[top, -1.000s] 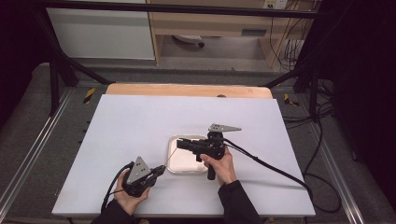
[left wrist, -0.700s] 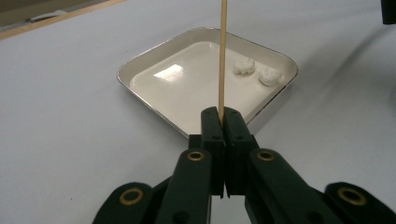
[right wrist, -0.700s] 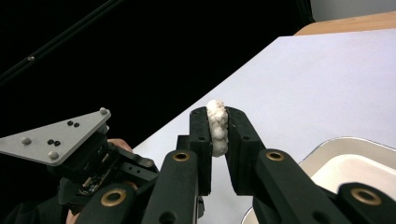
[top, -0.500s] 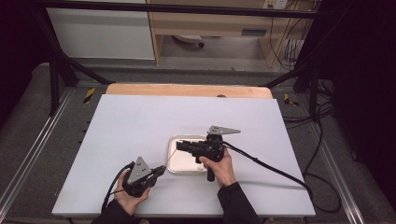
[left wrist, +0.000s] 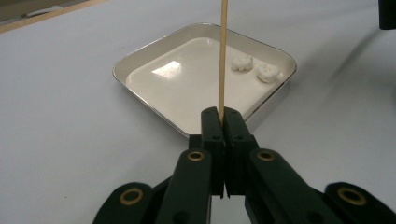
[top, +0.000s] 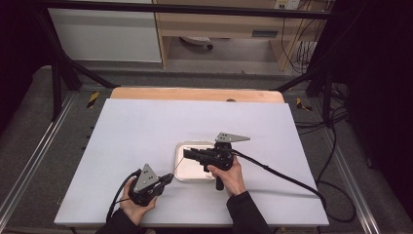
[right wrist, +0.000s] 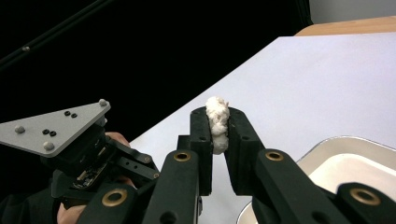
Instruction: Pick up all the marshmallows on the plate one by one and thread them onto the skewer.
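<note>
A thin wooden skewer (left wrist: 222, 56) stands up from my left gripper (left wrist: 223, 116), whose jaws are shut on its lower end. Beyond it lies a shallow white square tray (left wrist: 140, 60) with two small white fluffy pieces (left wrist: 242, 62) (left wrist: 268, 72) at its far side. My right gripper (right wrist: 218, 126) is shut on a third white fluffy piece (right wrist: 217, 123), held above the tray's edge (right wrist: 355, 154). In the high view the left gripper (top: 168, 178) sits at the tray's near-left corner and the right gripper (top: 187, 153) hovers over the tray (top: 195, 173), pointing left.
The tray lies on a white table top (top: 146, 126) with a wooden strip (top: 195, 93) along the far edge. Cables (top: 282, 178) trail off to the right from the right gripper. The left hand's gripper body with its grey plate (right wrist: 56, 128) appears in the right gripper view.
</note>
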`<state>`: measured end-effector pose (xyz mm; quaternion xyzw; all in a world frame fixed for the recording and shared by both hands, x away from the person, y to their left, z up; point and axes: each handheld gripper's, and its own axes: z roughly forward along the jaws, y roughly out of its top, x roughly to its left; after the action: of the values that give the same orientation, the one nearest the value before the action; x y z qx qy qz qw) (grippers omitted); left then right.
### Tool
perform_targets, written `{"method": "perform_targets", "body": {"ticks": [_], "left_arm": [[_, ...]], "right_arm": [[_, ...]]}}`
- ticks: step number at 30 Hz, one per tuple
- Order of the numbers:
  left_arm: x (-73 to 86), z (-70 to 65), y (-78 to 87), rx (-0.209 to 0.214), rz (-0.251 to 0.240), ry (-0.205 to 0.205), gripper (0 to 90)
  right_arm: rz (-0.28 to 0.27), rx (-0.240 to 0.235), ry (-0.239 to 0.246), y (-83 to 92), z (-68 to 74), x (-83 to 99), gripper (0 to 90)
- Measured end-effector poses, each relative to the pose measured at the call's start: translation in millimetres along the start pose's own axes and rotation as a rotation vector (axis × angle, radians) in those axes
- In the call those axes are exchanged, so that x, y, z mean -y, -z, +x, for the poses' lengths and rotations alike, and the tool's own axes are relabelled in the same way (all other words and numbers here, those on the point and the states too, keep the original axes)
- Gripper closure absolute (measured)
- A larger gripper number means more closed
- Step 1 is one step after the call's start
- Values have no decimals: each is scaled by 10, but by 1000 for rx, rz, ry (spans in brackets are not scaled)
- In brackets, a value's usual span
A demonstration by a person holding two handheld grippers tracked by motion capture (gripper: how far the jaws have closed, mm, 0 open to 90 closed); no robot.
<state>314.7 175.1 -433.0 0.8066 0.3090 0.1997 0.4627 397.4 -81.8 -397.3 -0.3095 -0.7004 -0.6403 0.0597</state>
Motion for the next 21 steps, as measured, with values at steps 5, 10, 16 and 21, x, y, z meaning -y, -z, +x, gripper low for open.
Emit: {"method": "perform_targets", "body": {"ticks": [5,10,16,21], "left_arm": [[-1,-3,3,6,-3,4,891],[0,-4,3,6,-4,5,891],[-2,-6,5,8,-5,4,891],[0,-12,0,8,-1,5,891]], "right_arm": [[-6,-2,-1,-5,4,10,829],[-8,-2,3,-7,6,16,831],[-12,-10,0,-13,9,29,831],[-5,-7,4,-15,9,40,831]]}}
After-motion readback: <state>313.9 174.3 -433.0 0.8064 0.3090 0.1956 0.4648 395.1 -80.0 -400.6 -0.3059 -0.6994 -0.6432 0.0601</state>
